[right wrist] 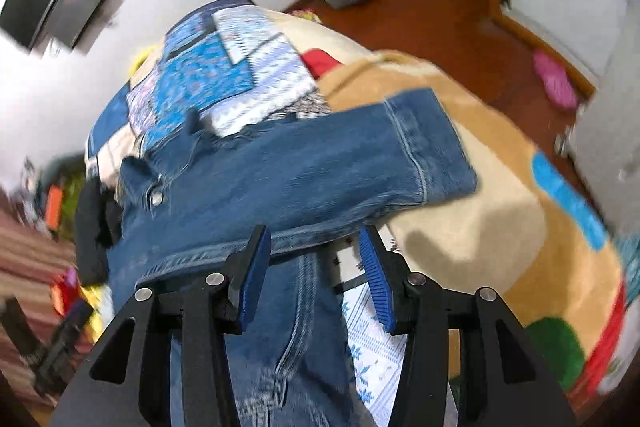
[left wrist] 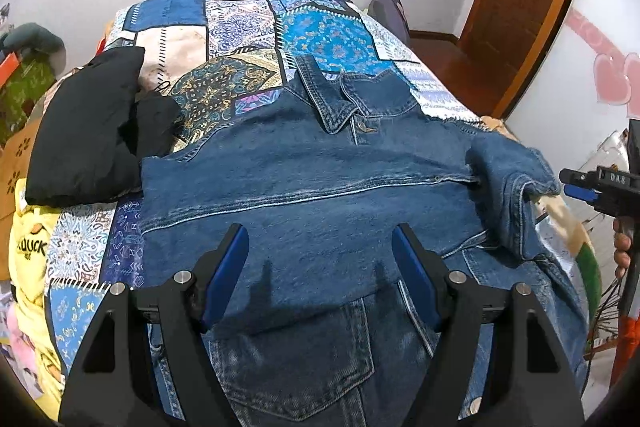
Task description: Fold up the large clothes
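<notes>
Patchwork bedding (left wrist: 248,27) covers the bed in the left wrist view, and one denim jacket (left wrist: 312,187) lies front-up across it with one sleeve (left wrist: 508,167) already folded over the chest, beside one black garment (left wrist: 84,131). Hovering above the hem, the left gripper (left wrist: 320,259) stands wide open and holds nothing. At the right edge the right gripper (left wrist: 580,183) is clear of the cuff. From the right wrist, blurred, that same gripper (right wrist: 314,259) is half open and empty above the folded sleeve (right wrist: 320,167). Best next, I judge, is to pinch both hem corners evenly and lift together, so the fold stays square.
</notes>
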`<action>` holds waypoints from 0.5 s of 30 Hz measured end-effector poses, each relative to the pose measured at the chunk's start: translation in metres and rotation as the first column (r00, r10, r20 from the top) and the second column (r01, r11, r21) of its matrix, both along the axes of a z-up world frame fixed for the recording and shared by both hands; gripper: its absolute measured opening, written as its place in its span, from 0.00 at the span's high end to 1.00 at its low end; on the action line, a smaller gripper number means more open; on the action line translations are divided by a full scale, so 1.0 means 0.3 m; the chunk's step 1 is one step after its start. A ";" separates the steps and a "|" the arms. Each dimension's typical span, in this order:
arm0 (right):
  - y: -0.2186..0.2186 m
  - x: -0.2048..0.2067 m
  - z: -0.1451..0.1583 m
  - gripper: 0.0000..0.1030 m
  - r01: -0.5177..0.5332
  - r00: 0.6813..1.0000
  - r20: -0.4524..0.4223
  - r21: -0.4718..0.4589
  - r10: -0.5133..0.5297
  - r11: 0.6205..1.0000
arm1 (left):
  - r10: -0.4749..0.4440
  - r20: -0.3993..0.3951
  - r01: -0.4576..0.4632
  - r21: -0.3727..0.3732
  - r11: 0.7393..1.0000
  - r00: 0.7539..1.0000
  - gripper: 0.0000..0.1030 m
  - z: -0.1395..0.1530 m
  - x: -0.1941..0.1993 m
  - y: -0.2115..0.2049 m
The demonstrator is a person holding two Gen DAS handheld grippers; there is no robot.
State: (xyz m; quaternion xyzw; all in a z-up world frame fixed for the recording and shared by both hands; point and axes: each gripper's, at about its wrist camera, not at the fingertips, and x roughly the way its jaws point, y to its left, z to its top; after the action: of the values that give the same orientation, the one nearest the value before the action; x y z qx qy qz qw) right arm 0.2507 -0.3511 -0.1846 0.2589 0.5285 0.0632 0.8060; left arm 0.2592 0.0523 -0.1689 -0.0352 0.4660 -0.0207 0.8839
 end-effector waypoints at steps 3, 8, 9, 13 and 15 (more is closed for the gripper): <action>-0.026 0.027 -0.063 0.59 0.042 0.998 -0.059 0.068 -0.038 0.997 | -0.007 -0.016 0.007 -0.005 1.000 1.000 0.29 -0.019 0.015 -0.015; -0.035 0.066 -0.133 0.59 0.084 0.989 -0.129 0.125 -0.068 0.989 | -0.003 -0.031 0.002 -0.011 1.000 1.000 0.29 -0.040 0.034 -0.017; -0.038 0.074 -0.145 0.59 0.095 0.988 -0.134 0.143 -0.076 0.985 | -0.001 -0.035 0.000 -0.014 1.000 0.999 0.29 -0.047 0.037 -0.016; -0.048 0.106 -0.162 0.59 0.108 0.989 -0.120 0.138 -0.092 0.985 | 0.007 -0.050 -0.008 -0.018 1.000 0.999 0.29 -0.069 0.046 -0.007; -0.042 0.115 -0.162 0.63 0.113 0.989 -0.111 0.114 -0.101 0.987 | 0.011 -0.052 -0.012 -0.020 1.000 0.999 0.29 -0.076 0.048 0.003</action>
State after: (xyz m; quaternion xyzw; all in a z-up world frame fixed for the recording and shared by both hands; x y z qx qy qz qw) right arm 0.2852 -0.3638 -0.2331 0.3379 0.5506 0.0377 0.7624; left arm 0.2735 0.0533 -0.1916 -0.0474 0.4882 -0.0194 0.8712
